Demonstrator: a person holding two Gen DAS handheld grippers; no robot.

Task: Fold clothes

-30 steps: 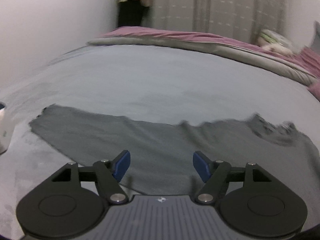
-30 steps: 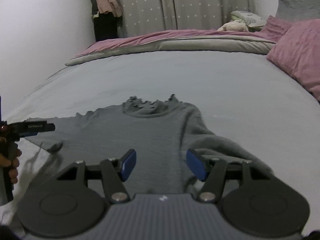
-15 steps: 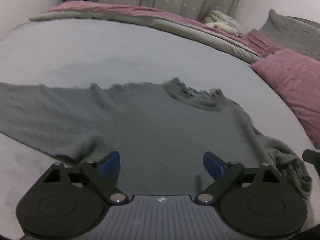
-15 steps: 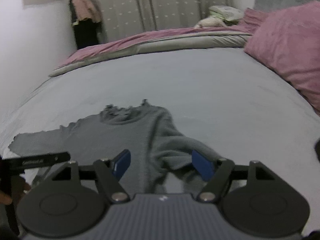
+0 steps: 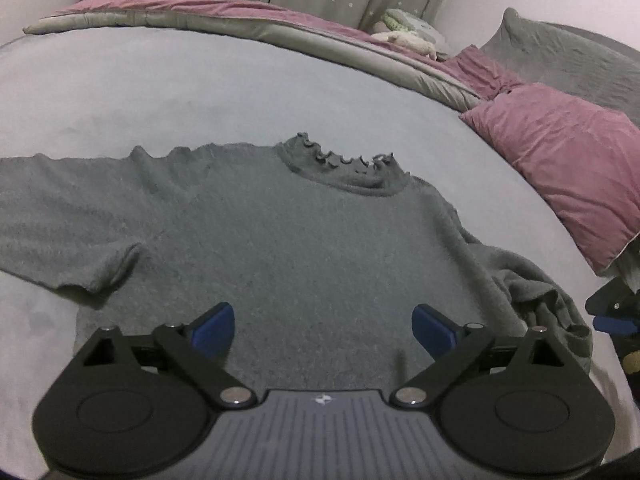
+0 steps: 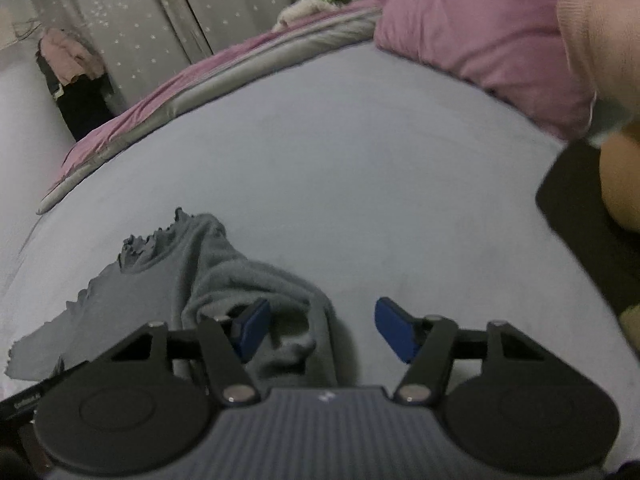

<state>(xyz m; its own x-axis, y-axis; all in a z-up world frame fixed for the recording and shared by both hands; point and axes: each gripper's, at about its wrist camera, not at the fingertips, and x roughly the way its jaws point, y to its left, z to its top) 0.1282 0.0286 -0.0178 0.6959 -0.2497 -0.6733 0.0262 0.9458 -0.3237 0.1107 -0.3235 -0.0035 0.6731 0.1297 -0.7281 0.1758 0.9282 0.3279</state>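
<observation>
1. Left claw (image 5: 323,322) has just been spreading wide, empty, low centre of frame over the sweater (image 5: 280,240).
2. Right claw (image 6: 320,330) has just narrowed, half-spread, unpinched, around the bunched sleeve (image 6: 256,280).
3. Sweater lies flat on the bed (image 5: 160,92): soft, light, floppy; best pinched at cuff or hem.

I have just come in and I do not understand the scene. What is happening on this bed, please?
A person with a handheld gripper in each hand is starting to fold a grey sweater lying flat on the bed. The left gripper hangs over the lower body of the sweater, jaws wide and just opened further, gripping nothing. The right gripper is open at the bunched sleeve, its jaws just narrowed, not gripping it. Nothing is folded yet.
</observation>
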